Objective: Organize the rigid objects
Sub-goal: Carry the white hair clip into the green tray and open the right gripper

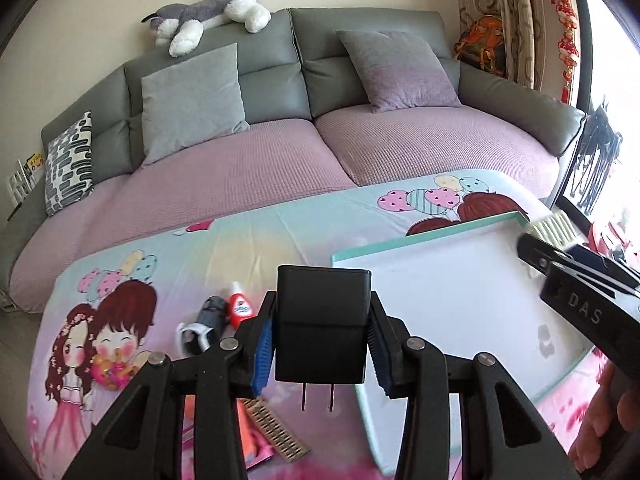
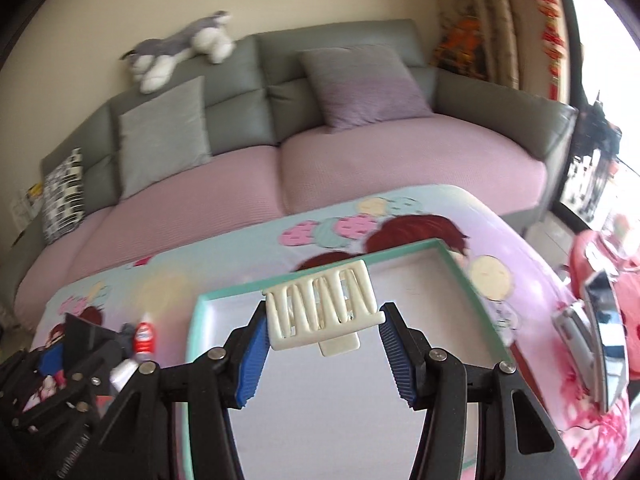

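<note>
Over a cartoon-print tablecloth [image 1: 248,232] in front of a grey sofa [image 1: 280,52], I hold both sets of tongs loaded above the table. In the lower centre of the left wrist view, my left gripper [image 1: 320,344] is clamped narrow on a black plug adapter [image 1: 322,320], its blue pads pressing the two flat sides while the two metal prongs point down toward the cloth. I judge the adapter to be light, stiff and smooth-sided, so the flat flanks are the right place to hold it; the prongs look thin and I would keep them clear of any hard edge. In the centre of the right wrist view, my right gripper [image 2: 322,334] stands somewhat wider, with a cream hair claw clip [image 2: 322,306] spanning the fingertips end to end. I take the clip to be rigid, hollow plastic, very light and a little brittle at its slotted ribs, so the grip on its short ends seems sensible but could slip if tilted. Both items hang over or just beside the white tray [image 2: 460,276] with a teal rim, which fills the lower right of the left view and the middle of the right. Left on the cloth, at lower left in the left view, are a small red-capped bottle [image 1: 239,306], a dark object I cannot identify, and a wooden comb [image 1: 276,432].
</note>
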`<state>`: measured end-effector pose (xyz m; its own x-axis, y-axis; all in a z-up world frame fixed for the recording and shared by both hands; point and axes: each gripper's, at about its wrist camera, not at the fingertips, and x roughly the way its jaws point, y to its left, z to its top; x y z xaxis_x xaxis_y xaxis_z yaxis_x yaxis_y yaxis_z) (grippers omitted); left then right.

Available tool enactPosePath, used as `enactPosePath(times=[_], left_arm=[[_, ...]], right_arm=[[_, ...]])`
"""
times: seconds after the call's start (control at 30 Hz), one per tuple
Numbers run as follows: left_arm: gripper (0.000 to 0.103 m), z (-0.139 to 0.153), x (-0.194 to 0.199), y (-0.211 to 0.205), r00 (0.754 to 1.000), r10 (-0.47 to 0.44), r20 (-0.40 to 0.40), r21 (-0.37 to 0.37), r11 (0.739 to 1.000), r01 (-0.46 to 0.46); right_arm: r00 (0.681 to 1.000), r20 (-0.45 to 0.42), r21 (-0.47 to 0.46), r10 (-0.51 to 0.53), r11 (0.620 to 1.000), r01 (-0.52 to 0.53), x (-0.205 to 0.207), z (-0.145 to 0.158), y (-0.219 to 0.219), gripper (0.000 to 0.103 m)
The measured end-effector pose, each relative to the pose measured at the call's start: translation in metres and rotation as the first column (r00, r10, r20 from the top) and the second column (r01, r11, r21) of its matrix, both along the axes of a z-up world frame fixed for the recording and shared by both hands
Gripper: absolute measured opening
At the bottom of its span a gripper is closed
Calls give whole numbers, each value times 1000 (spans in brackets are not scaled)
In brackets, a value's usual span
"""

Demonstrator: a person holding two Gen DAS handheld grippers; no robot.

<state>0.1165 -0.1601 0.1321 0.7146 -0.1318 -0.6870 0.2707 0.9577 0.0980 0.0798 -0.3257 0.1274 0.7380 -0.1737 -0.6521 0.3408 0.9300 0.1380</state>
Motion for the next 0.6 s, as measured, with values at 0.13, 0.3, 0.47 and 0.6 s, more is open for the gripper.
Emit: enactPosePath(times=[0.13, 0.3, 0.47, 0.6], left_arm=[[43, -4, 19, -19, 999, 33, -31, -40, 999, -34], [43, -16, 31, -40, 997, 57, -50, -55, 997, -60], [43, -36, 41, -52, 993, 67, -94, -62, 995, -73], [43, -47, 48, -60, 992, 61, -115, -51, 996, -67]], right_arm=[[999, -3, 11, -52, 999, 52, 0, -2, -22, 57], [996, -26, -12, -82, 997, 82, -1, -12, -39, 57], [994, -73, -12, -87, 996, 86, 9, -32, -49, 57], [993, -97, 2, -67, 998, 67, 15, -45, -50, 57]])
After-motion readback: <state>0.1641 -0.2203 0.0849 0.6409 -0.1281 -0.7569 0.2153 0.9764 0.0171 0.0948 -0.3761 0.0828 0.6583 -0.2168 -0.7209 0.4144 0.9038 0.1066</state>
